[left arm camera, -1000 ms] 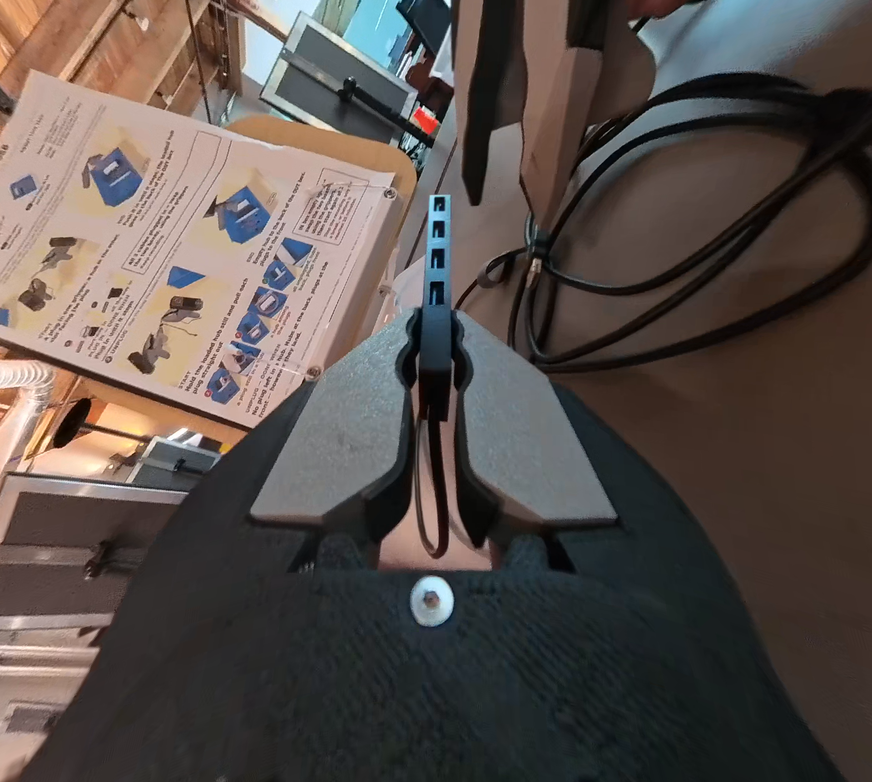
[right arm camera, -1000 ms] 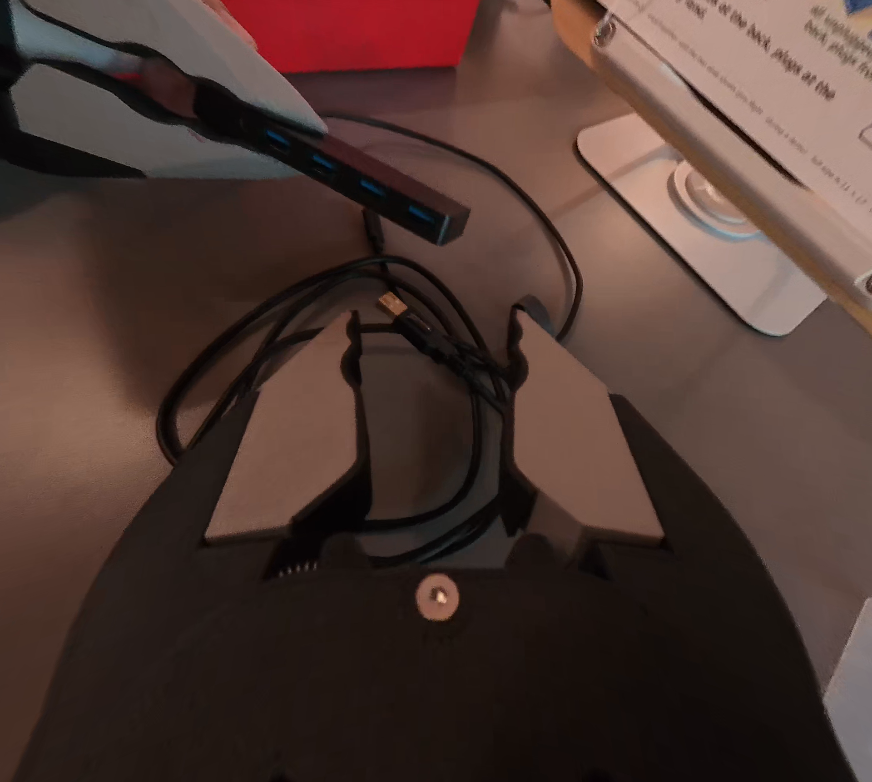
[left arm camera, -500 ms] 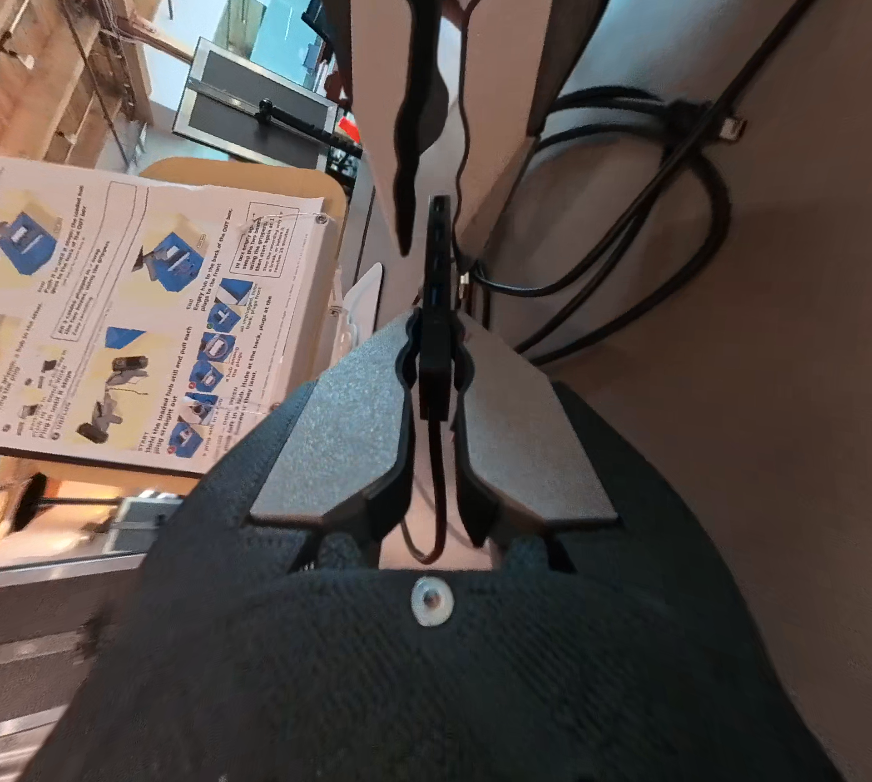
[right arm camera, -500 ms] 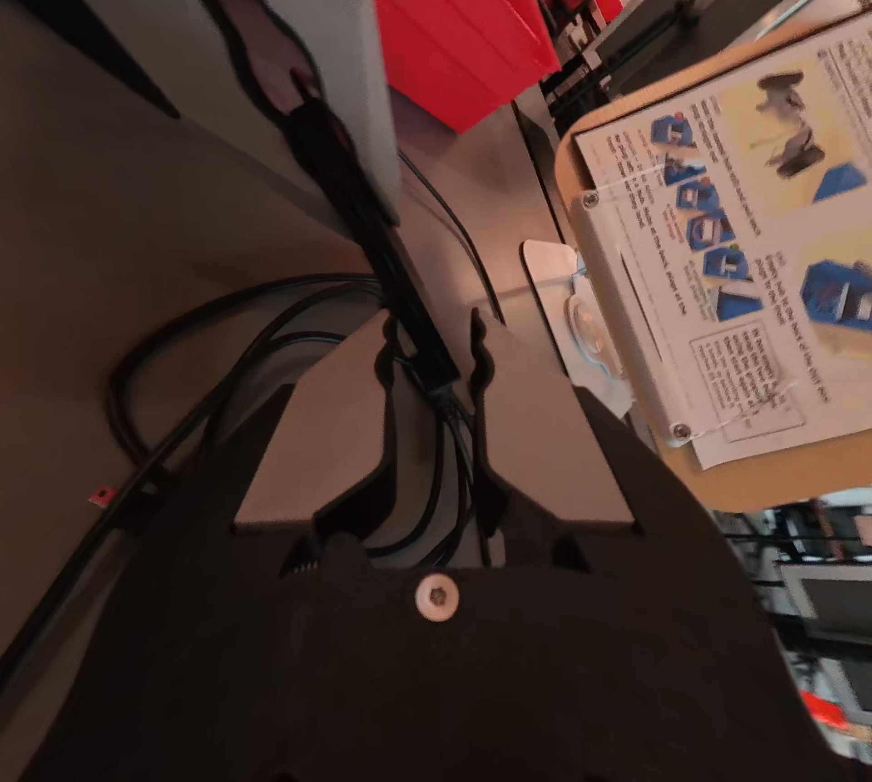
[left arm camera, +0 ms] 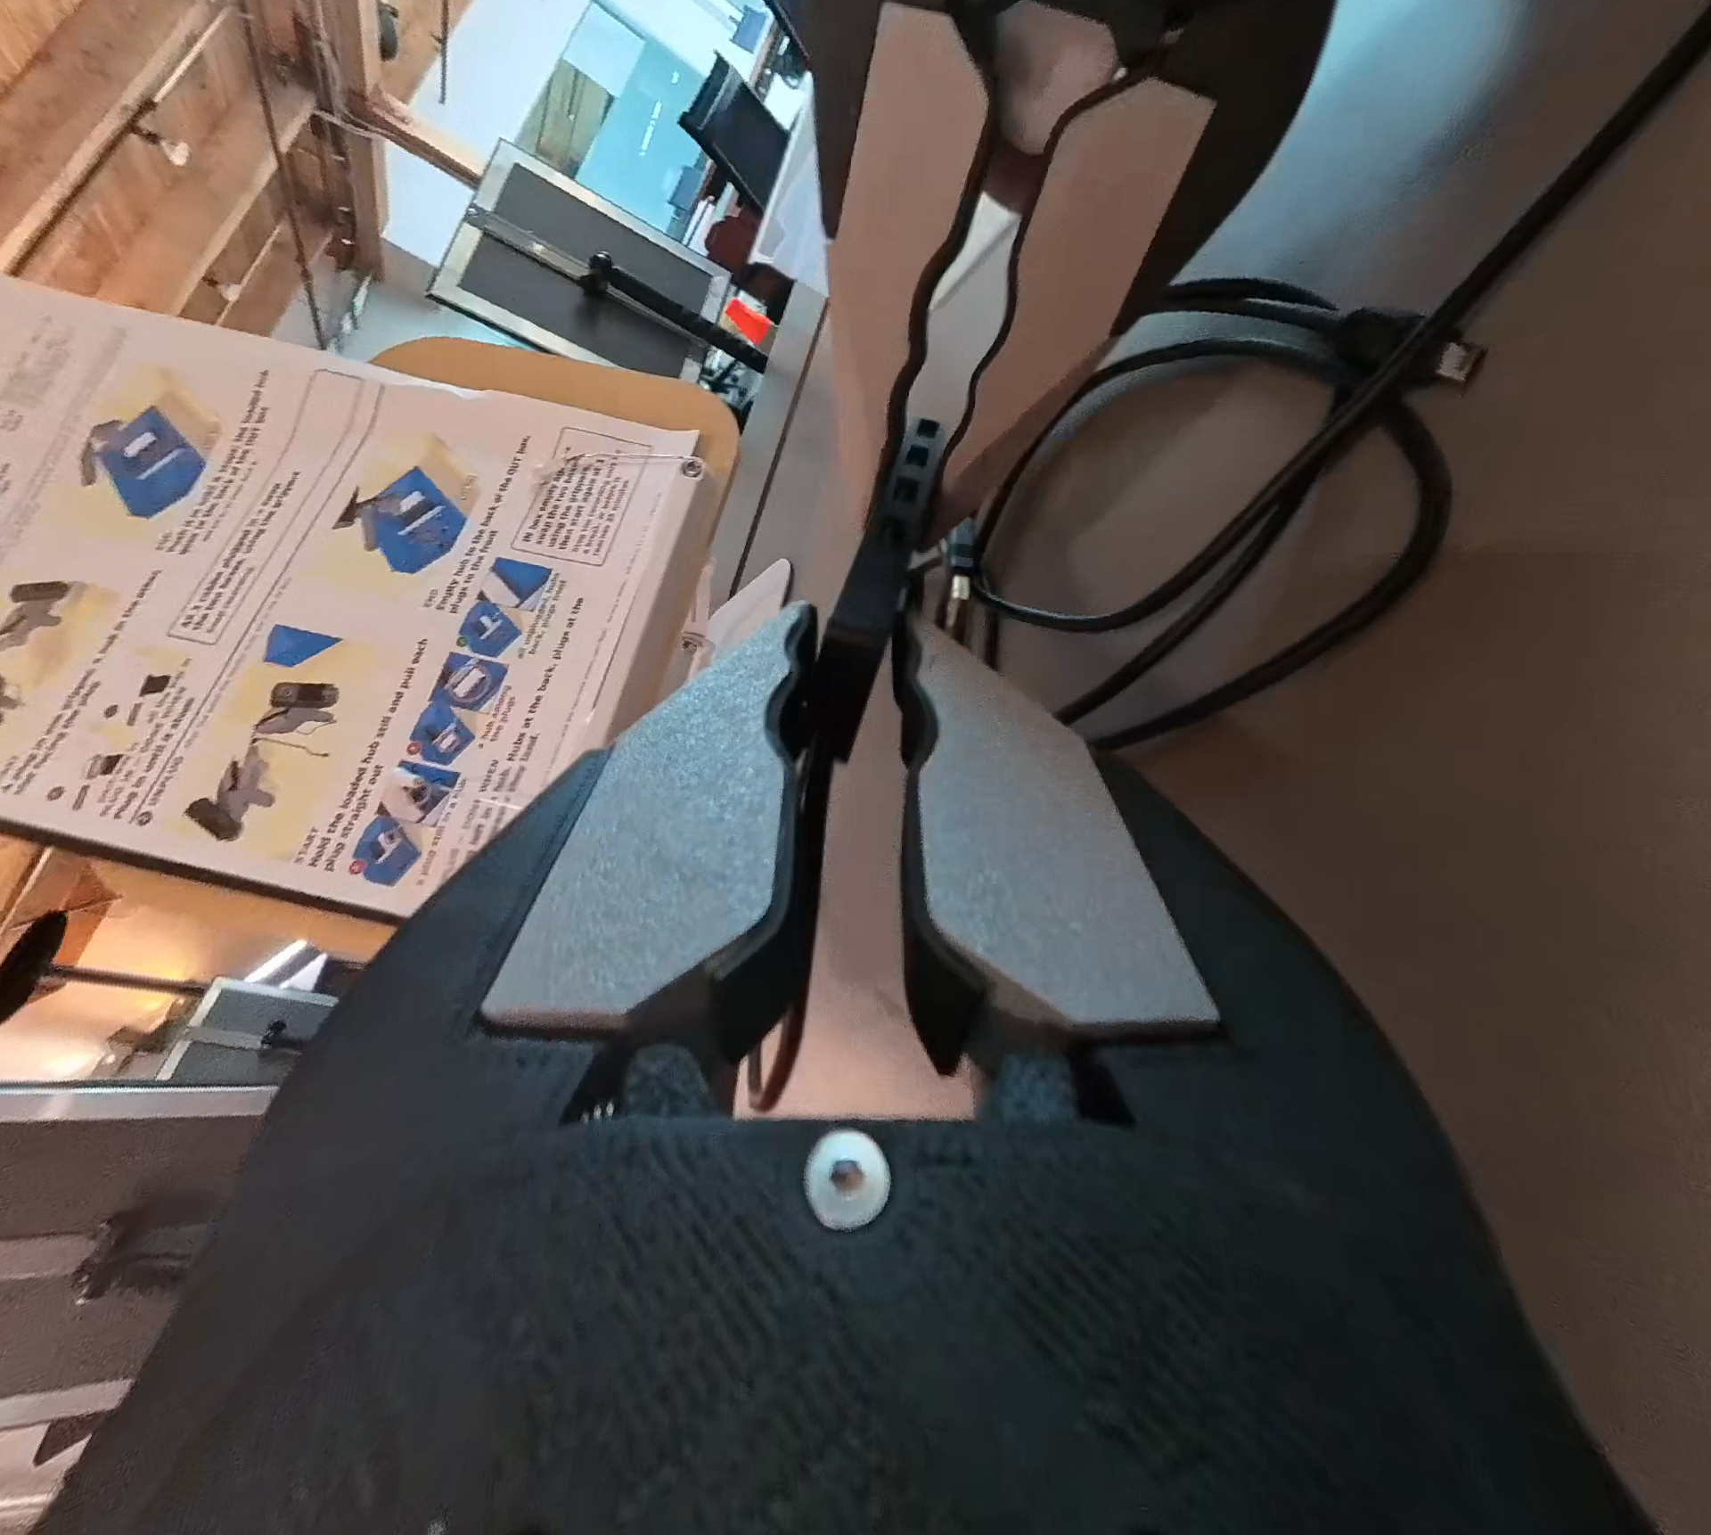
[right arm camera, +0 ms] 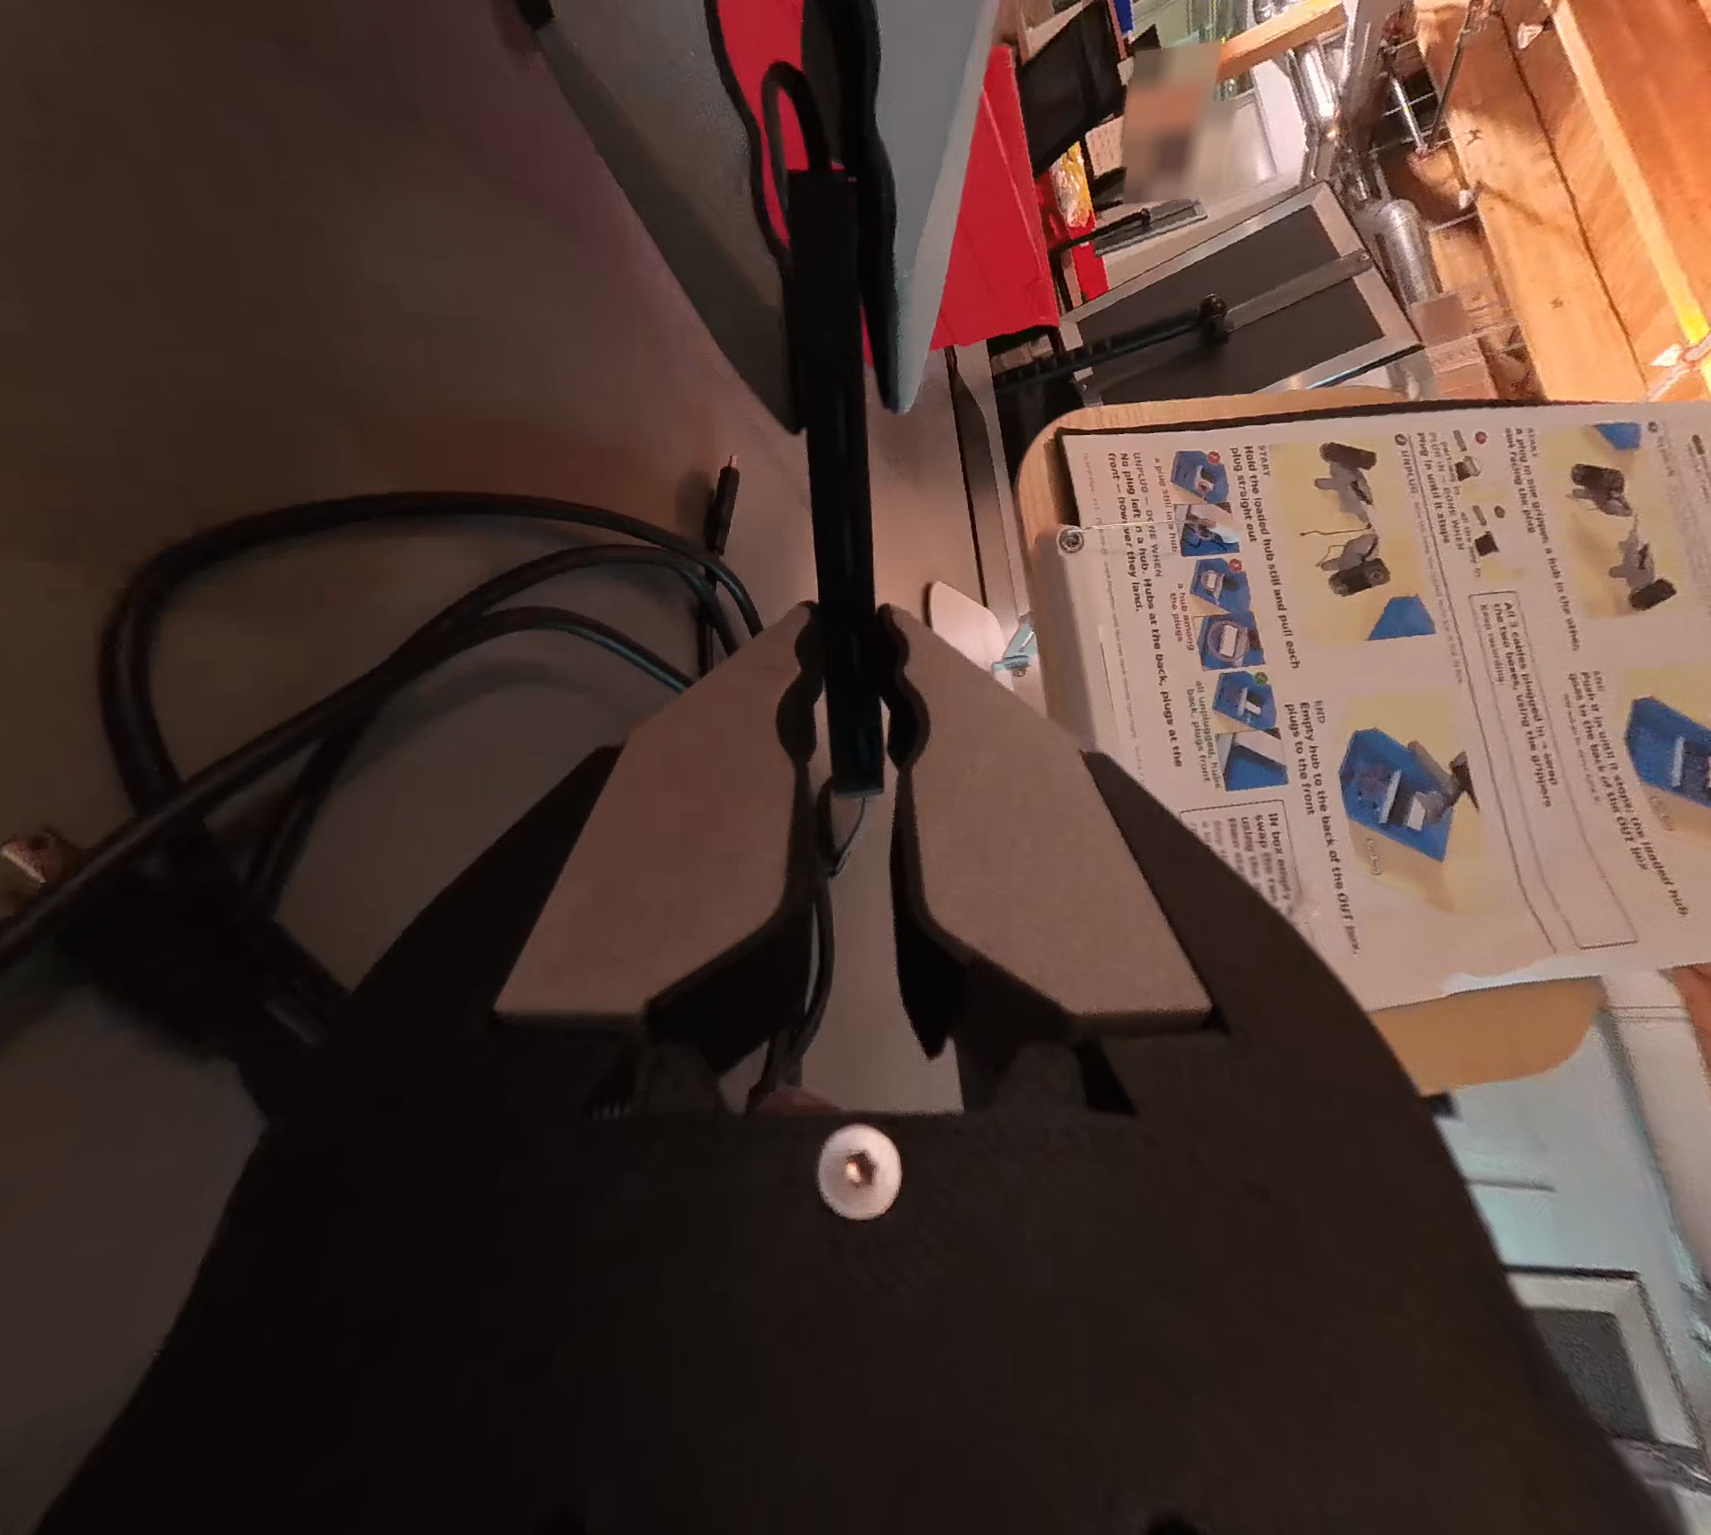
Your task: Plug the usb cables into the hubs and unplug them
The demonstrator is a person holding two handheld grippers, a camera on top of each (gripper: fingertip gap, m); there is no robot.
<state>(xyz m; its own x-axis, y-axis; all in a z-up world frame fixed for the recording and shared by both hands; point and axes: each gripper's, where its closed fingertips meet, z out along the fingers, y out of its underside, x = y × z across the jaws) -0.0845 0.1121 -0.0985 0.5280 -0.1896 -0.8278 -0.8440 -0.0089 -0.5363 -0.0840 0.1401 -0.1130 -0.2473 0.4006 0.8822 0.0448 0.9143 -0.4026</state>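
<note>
Black hub [right arm camera: 844, 564] spans both claws above the counter [right arm camera: 370, 240]. Right claw [right arm camera: 847, 662] clamps one end; left claw [left arm camera: 856, 662], slightly parted, barely touches the other. Risk: one-ended grip lets the hub pivot onto the cables [right arm camera: 417, 583].

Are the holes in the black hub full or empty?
Empty, for the ones showing. The USB hub has open ports with no plugs in them, and the loose USB cables lie on the table.
</note>
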